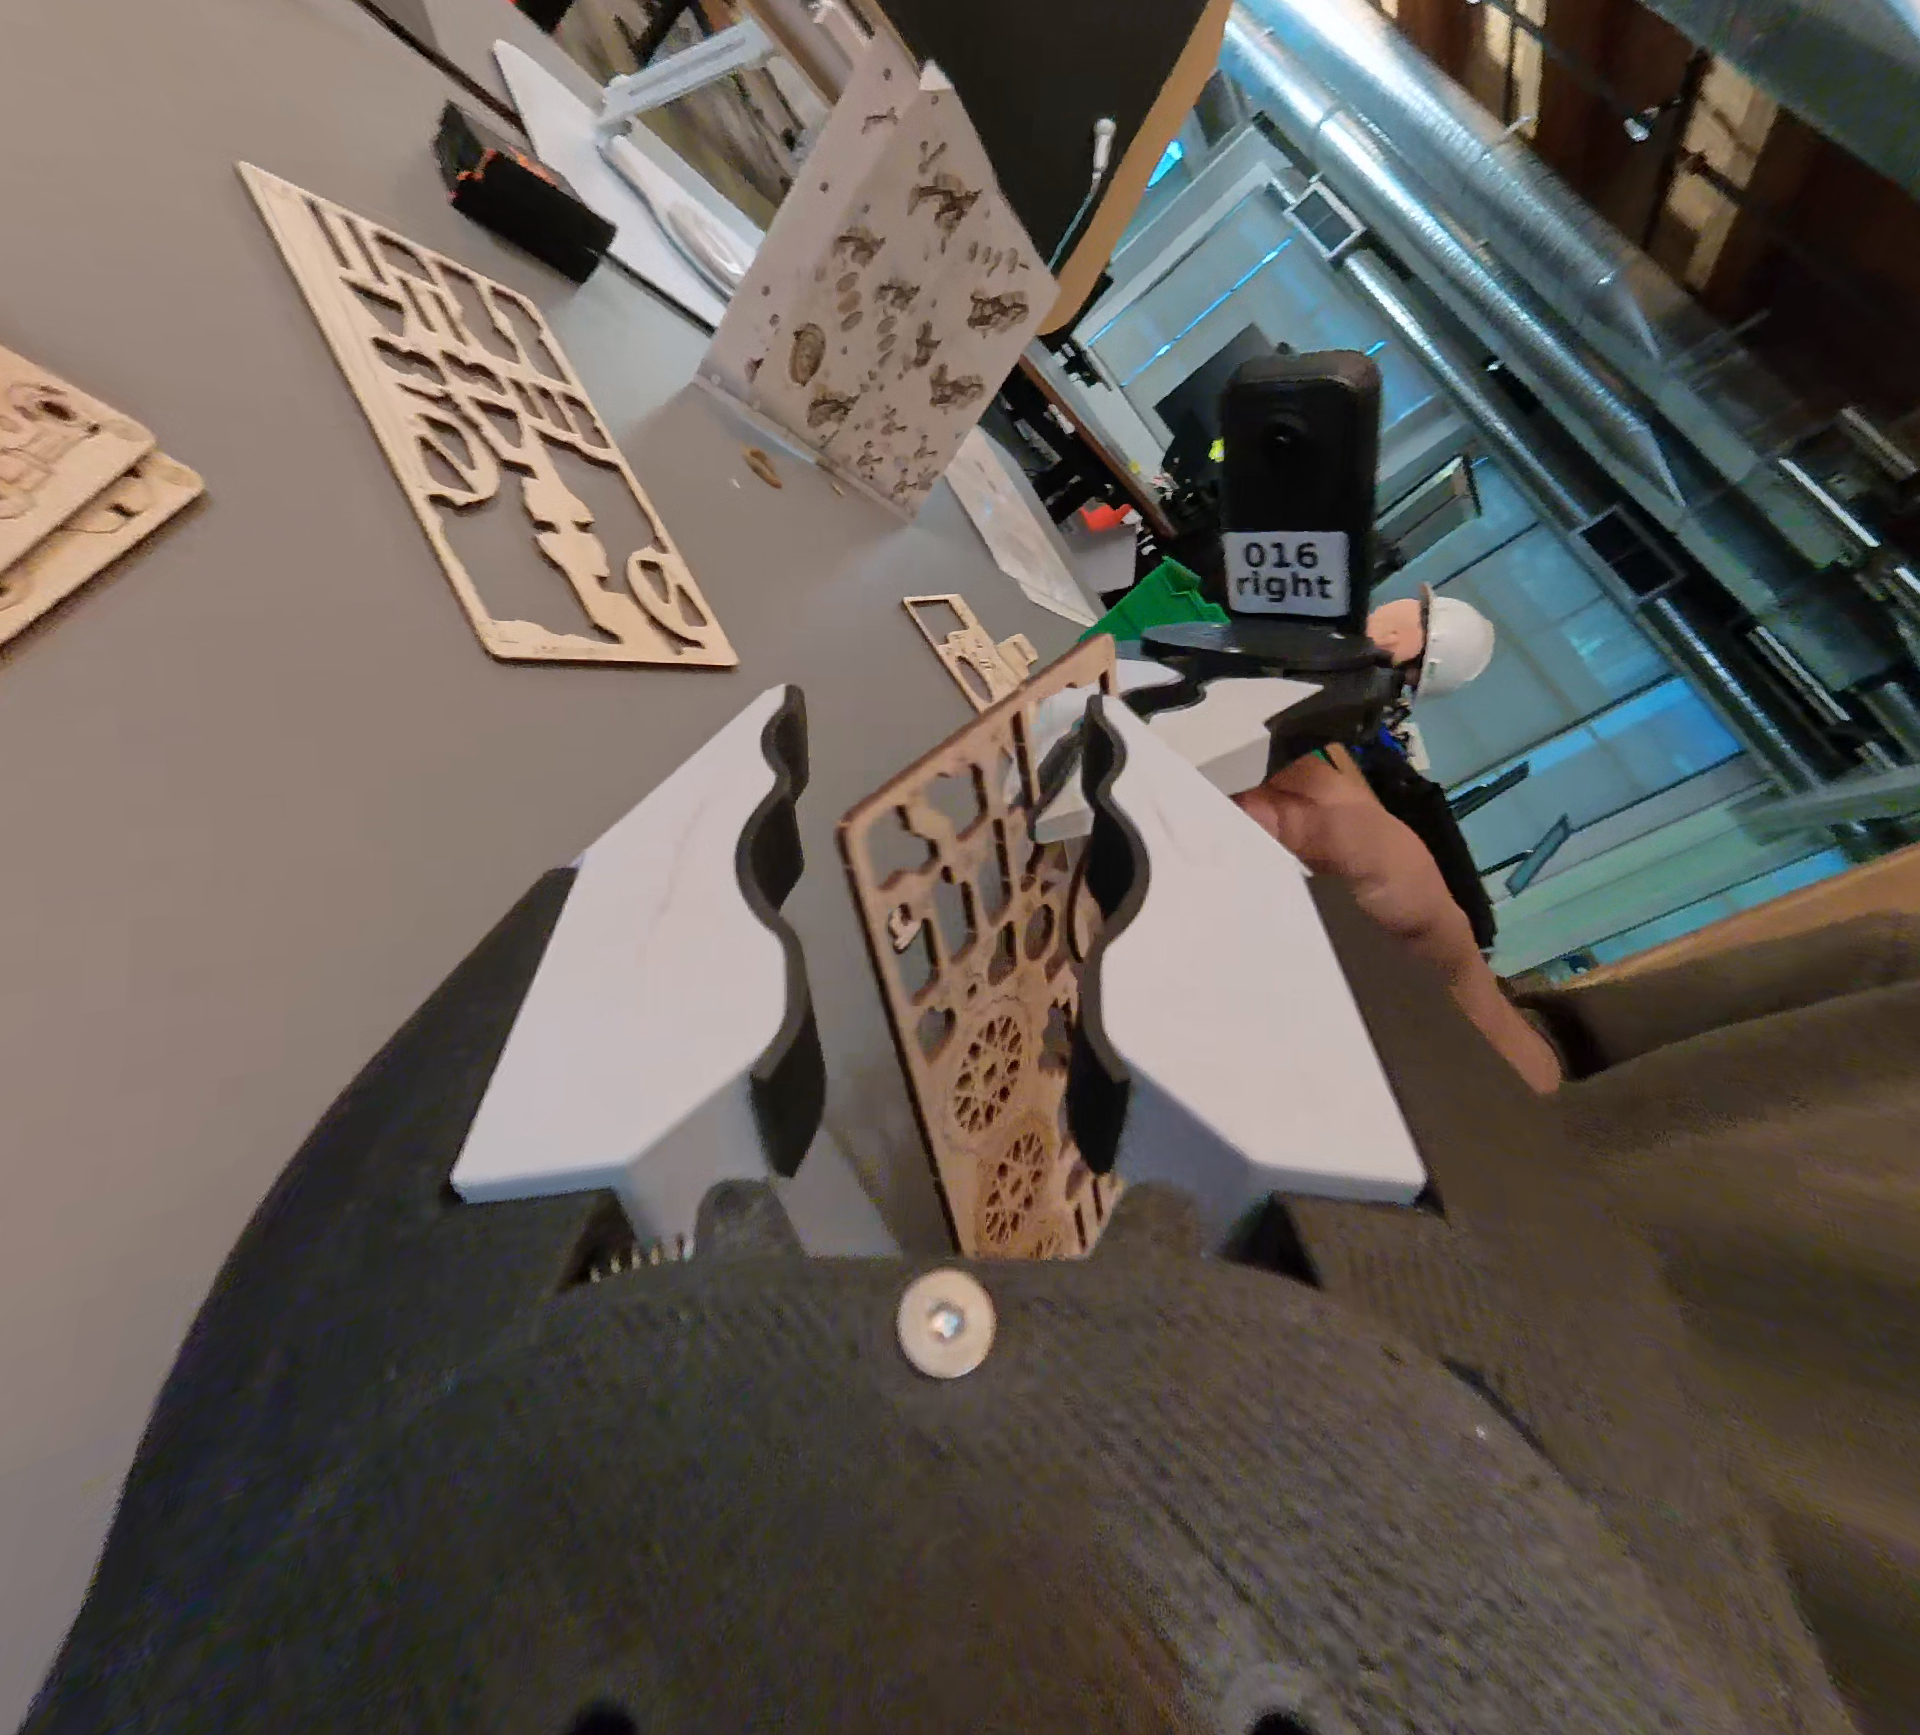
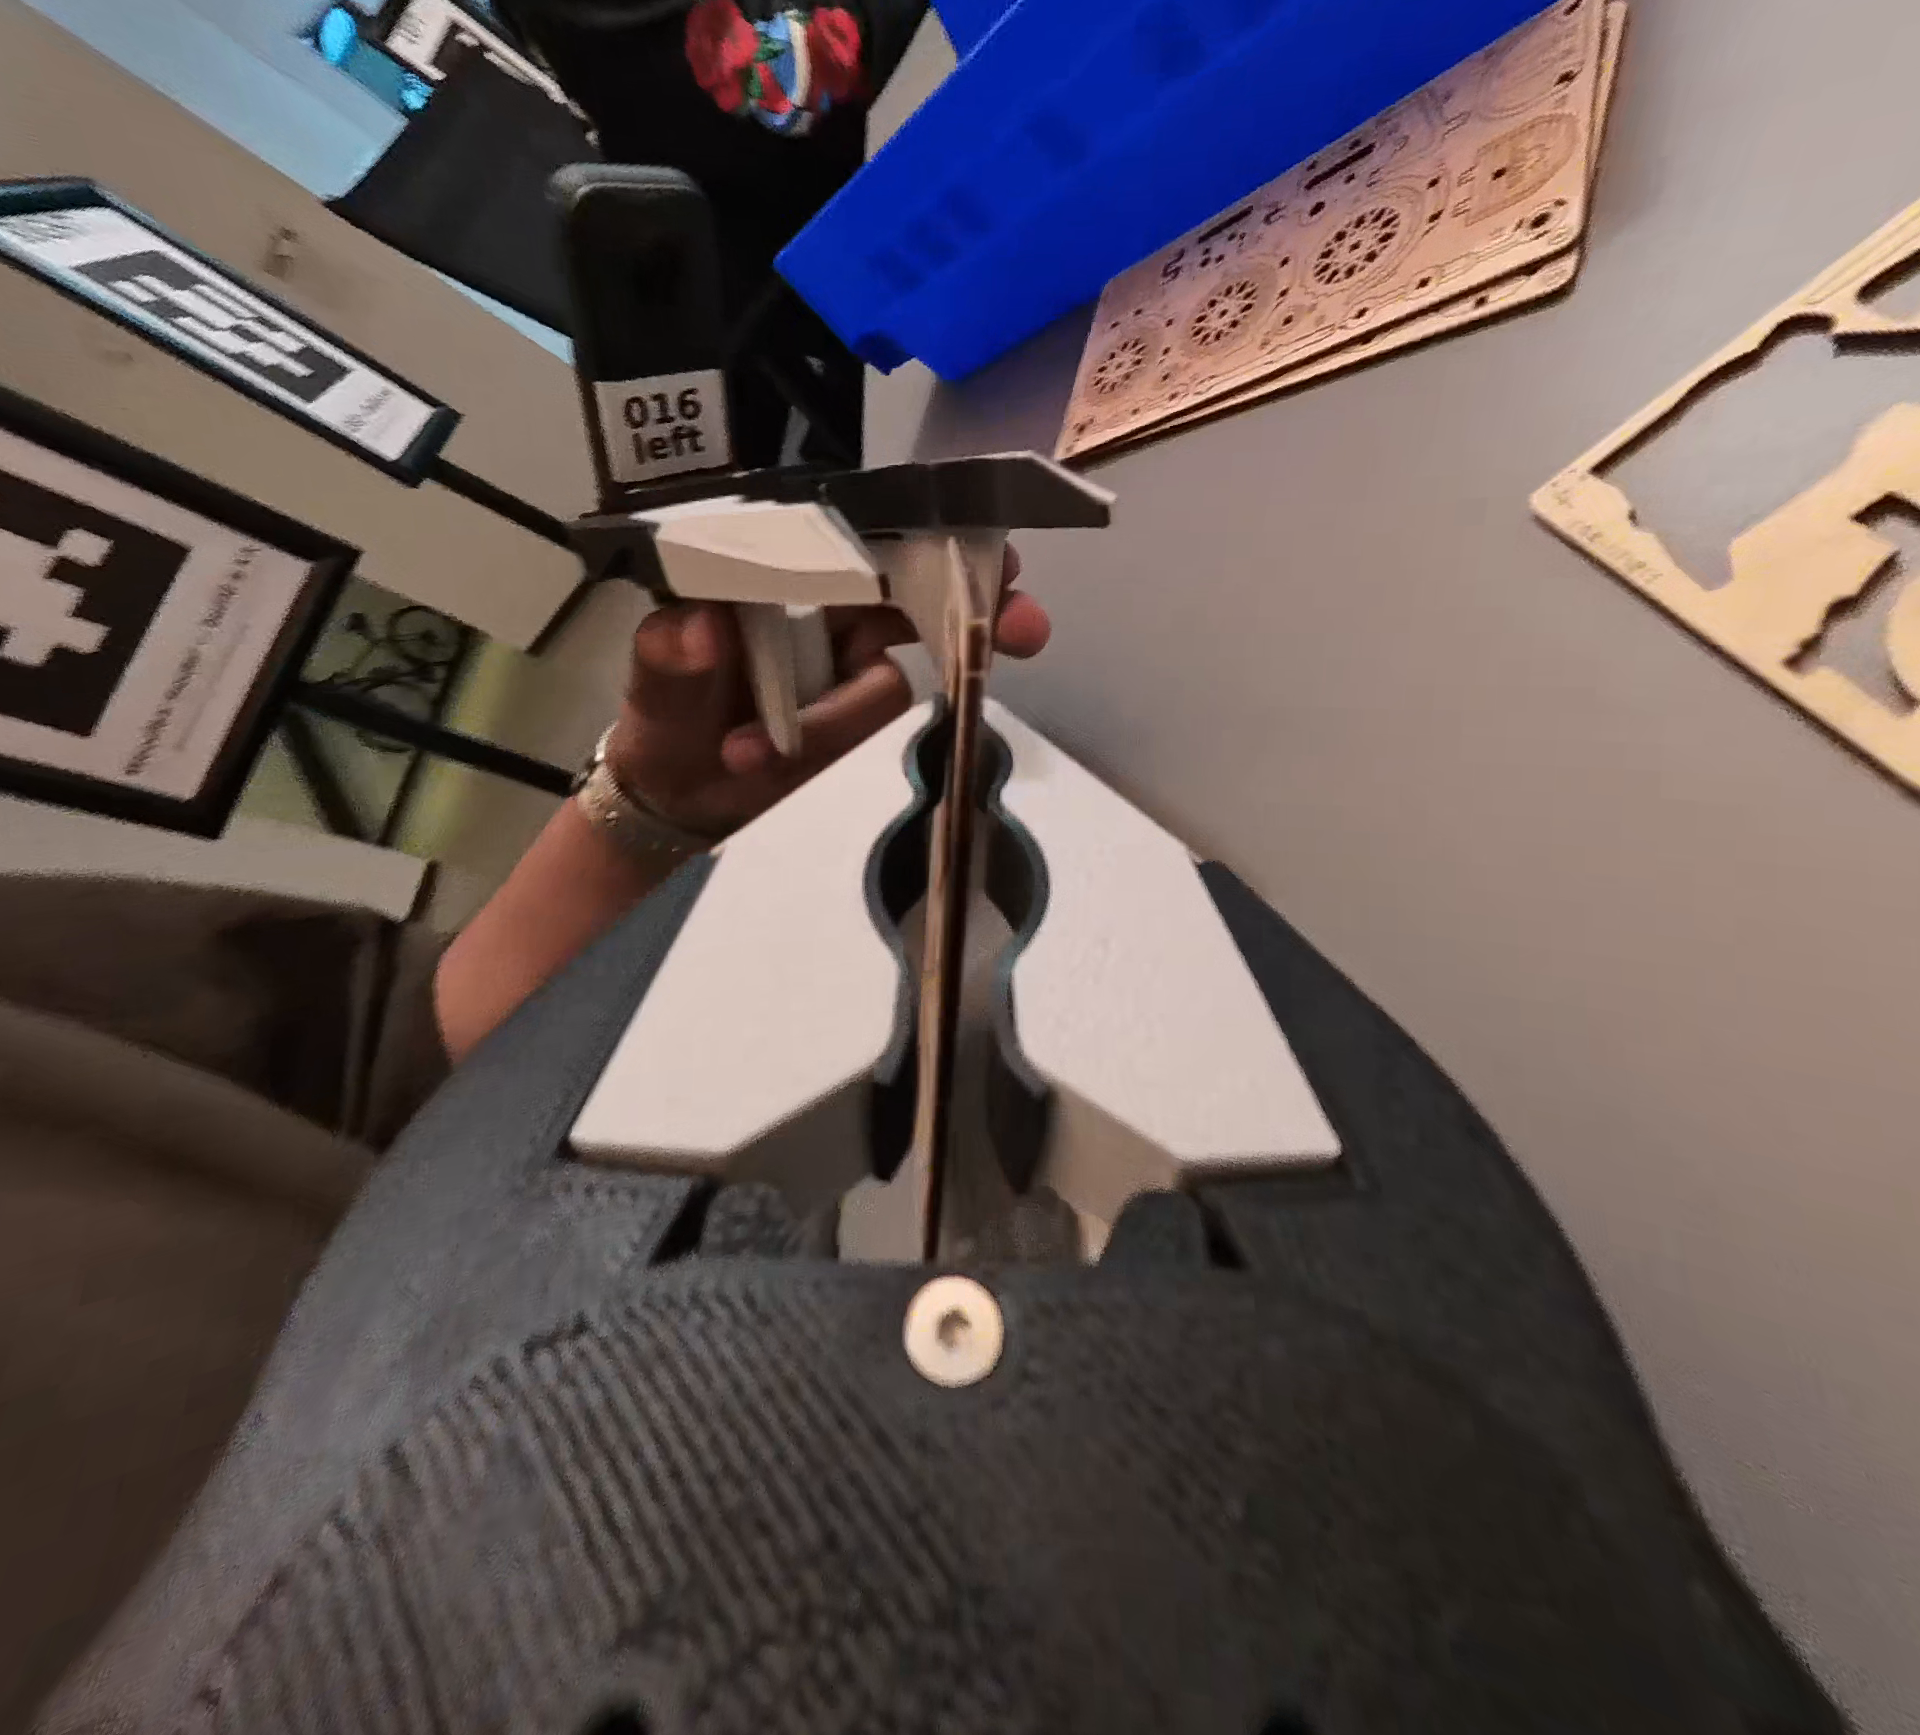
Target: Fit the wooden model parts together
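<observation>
Right now the right gripper [image 2: 951, 854] is clamped edge-on on a thin wooden sheet [image 2: 956, 812]. Left gripper [image 1: 940, 812] has jaws apart w/ that sheet [image 1: 977, 958] standing between them, nearer one pad, contact unclear. To do it well: close left gently on solid wood, not the fretwork, keep both grippers aligned so the sheet doesn't twist. Spare sheets [image 2: 1351, 241] and a spent frame [image 1: 468, 407] lie on the table [image 1: 260, 802].

Wooden sheet [image 1: 977, 979] stands between left gripper [image 1: 940, 896] fingers [image 1: 665, 947], above table [image 1: 260, 833].
</observation>
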The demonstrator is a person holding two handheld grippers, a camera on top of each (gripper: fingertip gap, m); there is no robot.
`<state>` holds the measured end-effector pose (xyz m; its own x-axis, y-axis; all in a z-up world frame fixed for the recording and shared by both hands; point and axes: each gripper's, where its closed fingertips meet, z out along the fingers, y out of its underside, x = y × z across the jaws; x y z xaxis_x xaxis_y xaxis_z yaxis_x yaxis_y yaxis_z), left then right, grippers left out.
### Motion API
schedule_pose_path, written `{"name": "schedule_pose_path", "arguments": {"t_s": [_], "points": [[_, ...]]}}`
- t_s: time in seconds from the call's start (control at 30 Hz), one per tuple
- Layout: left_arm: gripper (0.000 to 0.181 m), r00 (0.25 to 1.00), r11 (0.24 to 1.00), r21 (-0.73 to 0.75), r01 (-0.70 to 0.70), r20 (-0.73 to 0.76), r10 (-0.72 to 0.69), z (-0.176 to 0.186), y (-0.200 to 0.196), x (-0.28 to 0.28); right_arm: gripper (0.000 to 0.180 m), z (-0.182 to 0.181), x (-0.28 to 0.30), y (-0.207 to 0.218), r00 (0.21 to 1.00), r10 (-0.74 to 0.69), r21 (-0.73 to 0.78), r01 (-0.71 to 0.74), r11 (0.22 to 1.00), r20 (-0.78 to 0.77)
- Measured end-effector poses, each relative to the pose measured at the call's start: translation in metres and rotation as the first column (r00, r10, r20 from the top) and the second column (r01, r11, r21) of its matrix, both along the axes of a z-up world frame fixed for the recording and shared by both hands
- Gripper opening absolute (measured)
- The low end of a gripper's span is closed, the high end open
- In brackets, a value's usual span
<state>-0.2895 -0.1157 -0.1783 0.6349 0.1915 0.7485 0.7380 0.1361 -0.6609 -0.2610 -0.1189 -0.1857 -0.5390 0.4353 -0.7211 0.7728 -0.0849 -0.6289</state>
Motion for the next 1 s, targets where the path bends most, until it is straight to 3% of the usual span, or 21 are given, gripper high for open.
{"name": "schedule_pose_path", "arguments": {"t_s": [0.1,0.17,0.37,0.57,0.77,0.87,1.0], "points": [[0.042,0.999,0.998,-0.063,-0.008,0.030,0.010,-0.012,-0.004,-0.004,0.002,-0.008,-0.012,-0.008,0.998,-0.067,0.043,0.068,0.997,-0.014],[0.024,0.999,0.997,-0.070,-0.018,0.038,0.020,-0.014,-0.008,-0.006,0.007,-0.009,-0.017,-0.006,0.995,-0.096,0.050,0.097,0.994,-0.018],[0.002,0.995,1.000,0.010,-0.011,0.095,0.010,-0.008,-0.011,-0.007,0.046,-0.017,-0.018,0.012,0.990,-0.139,0.097,0.139,0.986,-0.003],[0.010,0.994,0.998,-0.022,-0.055,0.090,0.057,-0.012,-0.021,-0.016,0.058,-0.017,-0.005,0.041,0.984,-0.174,0.135,0.176,0.975,-0.024],[0.035,0.989,0.982,-0.128,-0.141,0.012,0.144,-0.020,-0.029,-0.028,0.045,0.001,0.021,0.074,0.968,-0.165,0.196,0.202,0.960,-0.188],[0.036,0.982,0.964,-0.195,-0.181,-0.088,0.166,-0.021,-0.028,-0.030,0.041,0.021,0.032,0.098,0.920,-0.171,0.278,0.277,0.920,-0.352],[0.036,0.975,0.966,-0.188,-0.176,-0.172,0.144,-0.013,-0.015,-0.022,0.037,0.050,0.043,0.145,0.787,-0.161,0.368,0.445,0.816,-0.596]]}}
